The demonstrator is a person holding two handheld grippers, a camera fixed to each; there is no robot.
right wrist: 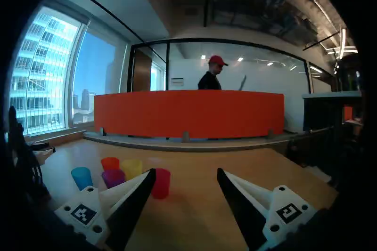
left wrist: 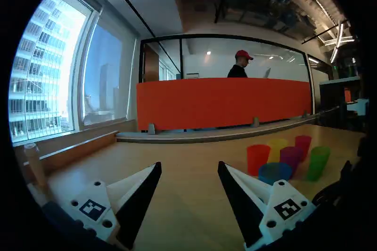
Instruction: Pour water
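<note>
Several coloured plastic cups stand grouped on the wooden table. In the left gripper view they are ahead to the right: a red cup (left wrist: 257, 158), a blue cup (left wrist: 274, 173), a purple cup (left wrist: 290, 158), a green cup (left wrist: 318, 162), a yellow cup (left wrist: 277, 148) and a pink cup (left wrist: 303, 145). My left gripper (left wrist: 189, 171) is open and holds nothing, left of the cups. In the right gripper view the blue cup (right wrist: 82, 177), an orange cup (right wrist: 110, 163), the purple cup (right wrist: 113, 177), the yellow cup (right wrist: 132, 167) and a pink cup (right wrist: 161, 182) sit ahead left. My right gripper (right wrist: 186, 176) is open, empty, beside them.
An orange partition (left wrist: 224, 102) with a grey rail runs along the table's far edge, and a person in a red cap stands behind it. Large windows (left wrist: 45, 81) line the left side. A black stand (right wrist: 21, 157) is at the far left of the right gripper view.
</note>
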